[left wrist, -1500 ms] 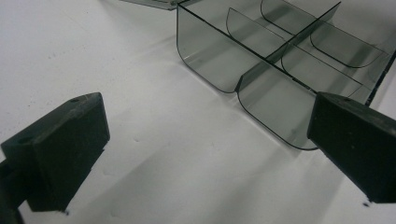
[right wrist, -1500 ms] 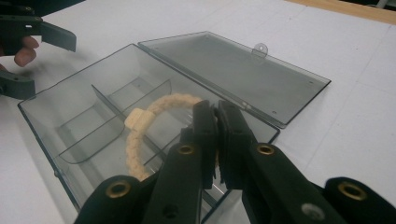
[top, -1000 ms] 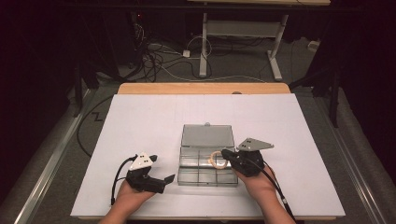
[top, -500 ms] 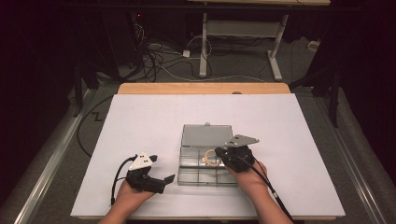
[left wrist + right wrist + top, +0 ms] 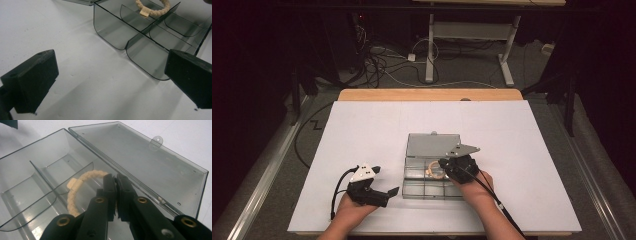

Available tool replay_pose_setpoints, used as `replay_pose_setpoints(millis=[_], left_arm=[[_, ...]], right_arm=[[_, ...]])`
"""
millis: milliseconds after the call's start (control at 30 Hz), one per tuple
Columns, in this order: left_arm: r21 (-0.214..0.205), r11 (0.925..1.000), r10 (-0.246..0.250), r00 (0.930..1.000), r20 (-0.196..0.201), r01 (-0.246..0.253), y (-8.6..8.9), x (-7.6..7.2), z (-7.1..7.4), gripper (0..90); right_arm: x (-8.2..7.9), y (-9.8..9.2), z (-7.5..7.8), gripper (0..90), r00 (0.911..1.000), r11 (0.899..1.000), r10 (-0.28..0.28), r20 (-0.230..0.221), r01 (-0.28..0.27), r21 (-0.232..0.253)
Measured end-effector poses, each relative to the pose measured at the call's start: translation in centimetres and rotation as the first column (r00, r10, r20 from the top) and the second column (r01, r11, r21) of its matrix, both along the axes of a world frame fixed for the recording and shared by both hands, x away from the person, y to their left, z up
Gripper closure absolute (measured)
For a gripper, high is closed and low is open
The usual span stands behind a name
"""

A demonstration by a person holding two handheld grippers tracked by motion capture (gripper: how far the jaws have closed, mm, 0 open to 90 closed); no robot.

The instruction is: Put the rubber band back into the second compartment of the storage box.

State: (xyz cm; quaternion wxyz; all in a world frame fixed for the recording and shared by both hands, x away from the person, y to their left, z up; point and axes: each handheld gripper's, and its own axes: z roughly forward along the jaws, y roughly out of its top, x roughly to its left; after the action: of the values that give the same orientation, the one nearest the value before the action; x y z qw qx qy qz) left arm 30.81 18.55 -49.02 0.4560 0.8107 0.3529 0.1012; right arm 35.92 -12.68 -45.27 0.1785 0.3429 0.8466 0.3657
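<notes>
A smoky clear compartment box (image 5: 412, 189) lies open on the white table, its lid (image 5: 432, 145) flat behind it. My right gripper (image 5: 443, 165) reaches over the box's back row from the right, shut on a beige braided ring (image 5: 433, 170). In the right gripper view the ring (image 5: 82, 178) curves left from the closed right gripper (image 5: 115, 178) and hangs above a divided compartment (image 5: 37, 155). My left gripper (image 5: 387, 181) rests on the table just left of the box, open and holding nothing. In the left gripper view the left gripper (image 5: 110, 77) faces the box's front corner (image 5: 112, 30), with the ring (image 5: 152, 10) farther back.
The white sheet (image 5: 362, 130) covers most of the table, with a strip of wood (image 5: 427, 94) at the far edge. Beyond it are floor cables (image 5: 387, 65) and a desk frame (image 5: 467, 35). The lid's small hang tab (image 5: 156, 141) points away.
My right gripper has carried the ring leftward, from the box's right edge to over its back compartments. The left gripper has stayed where it was.
</notes>
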Motion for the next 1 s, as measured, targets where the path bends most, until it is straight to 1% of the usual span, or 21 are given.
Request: replay_pose_setpoints(millis=[267, 533, 600, 700, 800, 1000], left_arm=[[-0.001, 1.0000, 0.000, 1.0000, -0.001, 0.000, 0.0, 0.0, 0.0, 0.0], [-0.002, 1.0000, 0.000, 1.0000, -0.001, 0.000, 0.0, 0.0, 0.0, 0.0], [-0.002, 1.0000, 0.000, 1.0000, -0.001, 0.000, 0.0, 0.0, 0.0, 0.0], [-0.002, 1.0000, 0.000, 1.0000, -0.001, 0.000, 0.0, 0.0, 0.0, 0.0], [-0.001, 1.0000, 0.001, 1.0000, -0.001, -0.001, 0.0, 0.0, 0.0, 0.0], [-0.001, 1.0000, 0.001, 1.0000, -0.002, -0.001, 0.0, 0.0, 0.0, 0.0]], right_arm=[[0.3, 0.2, -0.3, 87.1, 1.0000, 1.000, -0.008, 0.002, 0.008, -0.021], [0.3, 0.4, -0.4, 85.4, 1.0000, 0.999, 0.002, 0.005, -0.002, -0.037], [0.3, 0.5, -0.4, 84.0, 1.0000, 1.000, 0.007, 0.000, -0.007, -0.026], [0.3, 0.5, -0.4, 78.8, 0.9999, 1.000, 0.011, 0.000, -0.011, -0.021], [0.2, 0.2, -0.2, 73.4, 0.9998, 1.000, 0.016, -0.008, -0.016, 0.011], [-0.3, -0.8, 0.6, 71.7, 0.9999, 0.998, 0.013, 0.008, -0.013, 0.064]])
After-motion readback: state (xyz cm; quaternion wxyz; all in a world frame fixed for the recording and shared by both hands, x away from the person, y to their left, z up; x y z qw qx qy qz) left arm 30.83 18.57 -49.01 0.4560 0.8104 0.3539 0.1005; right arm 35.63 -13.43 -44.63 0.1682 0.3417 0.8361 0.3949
